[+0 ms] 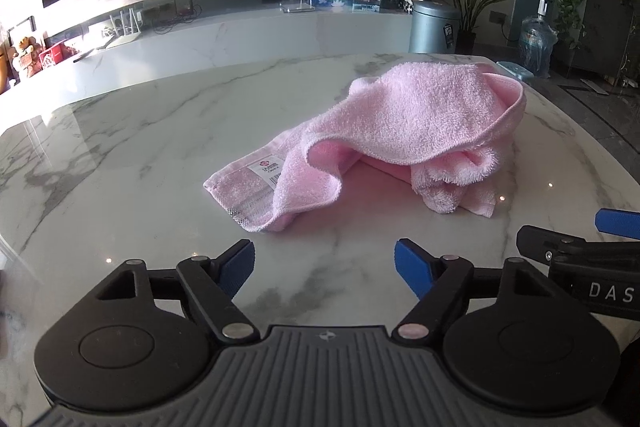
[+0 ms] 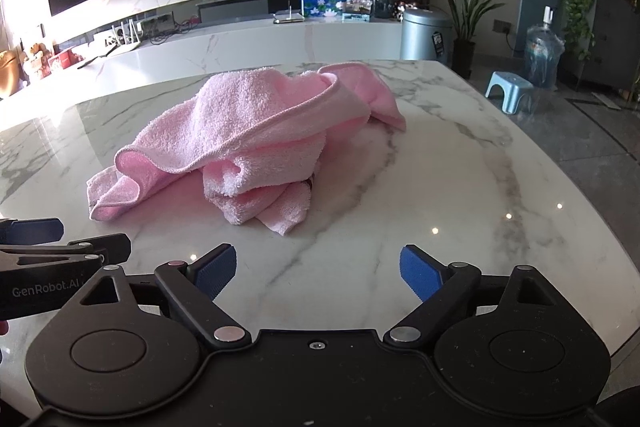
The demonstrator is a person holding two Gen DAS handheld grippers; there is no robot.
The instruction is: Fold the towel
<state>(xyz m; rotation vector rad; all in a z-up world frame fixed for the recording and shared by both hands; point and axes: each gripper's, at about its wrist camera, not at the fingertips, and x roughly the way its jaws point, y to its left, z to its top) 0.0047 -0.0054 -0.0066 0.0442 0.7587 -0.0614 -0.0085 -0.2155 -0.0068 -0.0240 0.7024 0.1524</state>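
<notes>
Left tool: the left tool (image 1: 324, 261) is hovering low over the bench with its blue pads spread wide apart and nothing between them.
Right tool: the right tool (image 2: 316, 267) is likewise gaping wide and gripping nothing; the two tools are sitting side by side, each one showing at the edge of the other's view.
Towel: the pink towel (image 1: 384, 131) is lying crumpled on the bench just ahead of both tools, apart from the pads, nearer the far edge than the near one.
Hidden: one hemmed edge is arching up and over the heap, so the layers beneath are lying in shadow and how they are folded is hard to make out; the label (image 1: 269, 165) is showing on the flat corner toward the left tool, its print too small to read.
Cut off: the right tool's body is running out of the left view at the right side.
Bench: the white marble bench (image 2: 460, 187) is showing bare stone between pads and towel, and more to the right of the heap.
Edges: the bench's far edge is passing just behind the towel; its right edge is curving away toward the floor.
</notes>
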